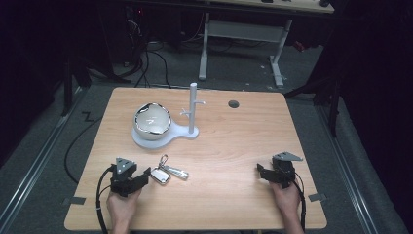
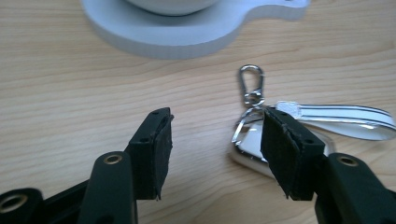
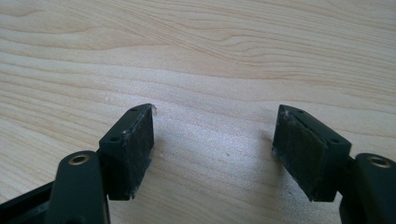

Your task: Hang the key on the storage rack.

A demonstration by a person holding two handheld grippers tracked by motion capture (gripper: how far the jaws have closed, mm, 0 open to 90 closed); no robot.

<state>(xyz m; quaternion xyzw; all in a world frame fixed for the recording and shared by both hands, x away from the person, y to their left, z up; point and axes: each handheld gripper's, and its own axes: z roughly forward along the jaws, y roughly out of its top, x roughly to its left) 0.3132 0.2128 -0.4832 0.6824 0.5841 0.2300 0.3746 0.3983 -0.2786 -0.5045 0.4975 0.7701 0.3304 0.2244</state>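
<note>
Left hand-held gripper (image 1: pixel 146 175) near the bench's (image 1: pixel 234 146) front-left corner, jaws spread wide, holding nothing. Key fob (image 1: pixel 160 176) flat on the bench just beside it, toward the front edge left of centre; in the left gripper view partly hidden behind one jaw, possibly touching it, hard to tell. Silver clip (image 2: pixel 251 84) and white strap (image 2: pixel 345 116) fastened to the fob. White stand (image 1: pixel 165 136) with upright post (image 1: pixel 193 107) and shiny bowl (image 1: pixel 152 119) farther back, left of centre. Right hand-held gripper (image 1: pixel 260 171) near the front-right corner, jaws wide apart over bare wood, well apart from the fob
</note>
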